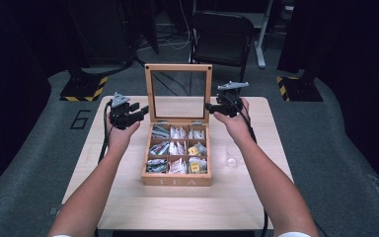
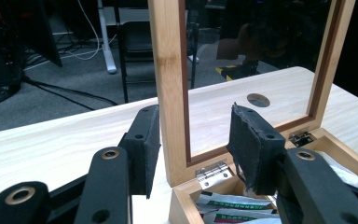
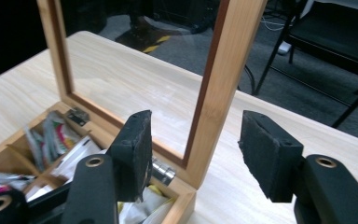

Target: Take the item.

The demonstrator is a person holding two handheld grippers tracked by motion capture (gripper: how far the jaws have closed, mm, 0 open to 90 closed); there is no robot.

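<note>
A wooden tea box (image 1: 177, 181) marked TEA stands open mid-table, with several compartments of tea bags (image 1: 177, 148). Its glass-paned lid (image 1: 178, 67) stands upright at the back. My left gripper (image 1: 137, 112) is at the lid's left side. In the left gripper view, the left gripper (image 2: 196, 112) stands astride the lid's left post (image 2: 168, 70); one pad lies close against the post and the other stands clear, so it is open. My right gripper (image 1: 212, 106) is at the lid's right side. In the right gripper view, the right gripper (image 3: 196, 116) is open around the right post (image 3: 233, 56), with gaps on both sides.
A small clear glass (image 1: 231, 160) stands on the table to the right of the box. A black chair (image 1: 222, 34) is behind the table. Metal hinges (image 2: 212, 171) join the lid to the box. The light wooden table (image 1: 128, 197) has bare room in front and on the left.
</note>
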